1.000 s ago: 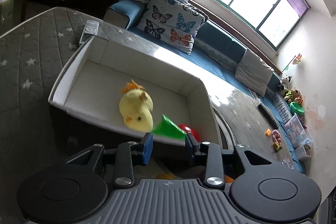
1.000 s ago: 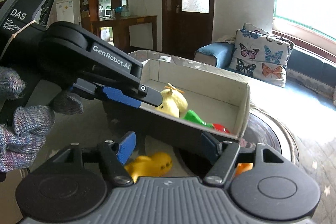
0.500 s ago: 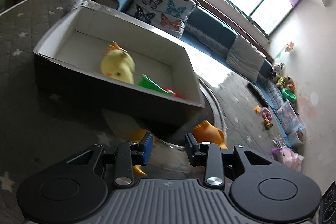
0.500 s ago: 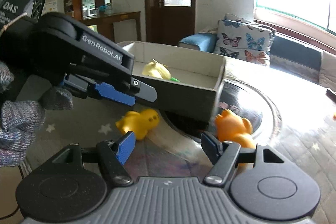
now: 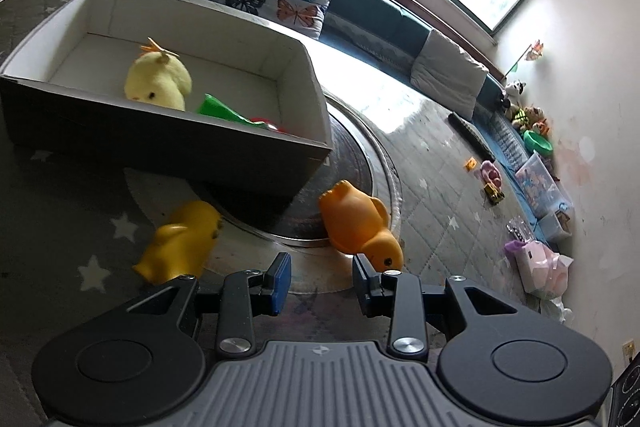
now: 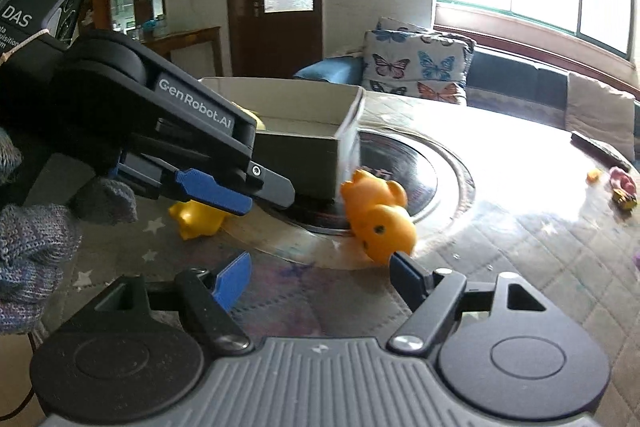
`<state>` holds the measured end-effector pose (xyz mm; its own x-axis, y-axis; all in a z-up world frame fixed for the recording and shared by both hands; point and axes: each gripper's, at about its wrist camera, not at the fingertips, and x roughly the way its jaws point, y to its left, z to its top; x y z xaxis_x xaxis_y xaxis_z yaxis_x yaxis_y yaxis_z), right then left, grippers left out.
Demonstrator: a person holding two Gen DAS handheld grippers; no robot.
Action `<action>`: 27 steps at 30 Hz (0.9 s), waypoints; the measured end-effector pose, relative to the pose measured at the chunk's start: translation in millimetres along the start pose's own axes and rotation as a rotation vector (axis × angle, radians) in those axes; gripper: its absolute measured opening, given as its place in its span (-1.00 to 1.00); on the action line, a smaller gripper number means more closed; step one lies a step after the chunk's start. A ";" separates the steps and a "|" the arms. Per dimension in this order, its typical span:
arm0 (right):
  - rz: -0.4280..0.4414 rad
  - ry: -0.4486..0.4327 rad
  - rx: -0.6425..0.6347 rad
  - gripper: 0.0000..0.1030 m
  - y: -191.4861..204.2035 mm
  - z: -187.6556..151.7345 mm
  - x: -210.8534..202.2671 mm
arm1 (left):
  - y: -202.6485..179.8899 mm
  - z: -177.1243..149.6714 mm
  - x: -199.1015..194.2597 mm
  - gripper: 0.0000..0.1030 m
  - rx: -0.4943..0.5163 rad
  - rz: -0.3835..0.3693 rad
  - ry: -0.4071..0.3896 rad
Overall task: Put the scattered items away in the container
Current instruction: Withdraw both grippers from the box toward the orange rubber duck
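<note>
- a second ago our left gripper (image 5: 320,277) hung over the box (image 5: 168,143) with a green toy (image 5: 224,111) just beyond its fingers; now it has pulled back and down toward the bench (image 5: 432,195), and the green toy lies inside beside the plush chick (image 5: 158,81).
- its fingers are spread with nothing between them, so we judge that drop done.
- two toys are left outside: the yellow duck (image 5: 180,243) and the orange duck (image 5: 360,223), both near the box's front wall.
- our right gripper (image 6: 320,275) has dropped lower too, fingers spread wide and empty, the right fingertip just at the orange duck's head, likely the next pick.
</note>
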<state>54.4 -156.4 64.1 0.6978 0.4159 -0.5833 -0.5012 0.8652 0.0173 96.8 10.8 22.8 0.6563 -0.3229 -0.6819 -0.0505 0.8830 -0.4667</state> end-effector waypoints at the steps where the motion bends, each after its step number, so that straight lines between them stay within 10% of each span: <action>1: -0.006 0.002 0.002 0.51 -1.7 -1.1 -0.1 | -1.5 -0.6 2.5 -0.29 0.001 0.001 0.005; 27: -0.024 0.033 0.026 0.51 -29.1 8.1 38.2 | -8.8 21.4 39.9 -0.29 -0.018 0.040 0.040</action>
<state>99.8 -163.4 47.9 0.6923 0.3857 -0.6099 -0.4703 0.8822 0.0239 139.6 -2.6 11.8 0.6231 -0.3006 -0.7220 -0.0904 0.8893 -0.4483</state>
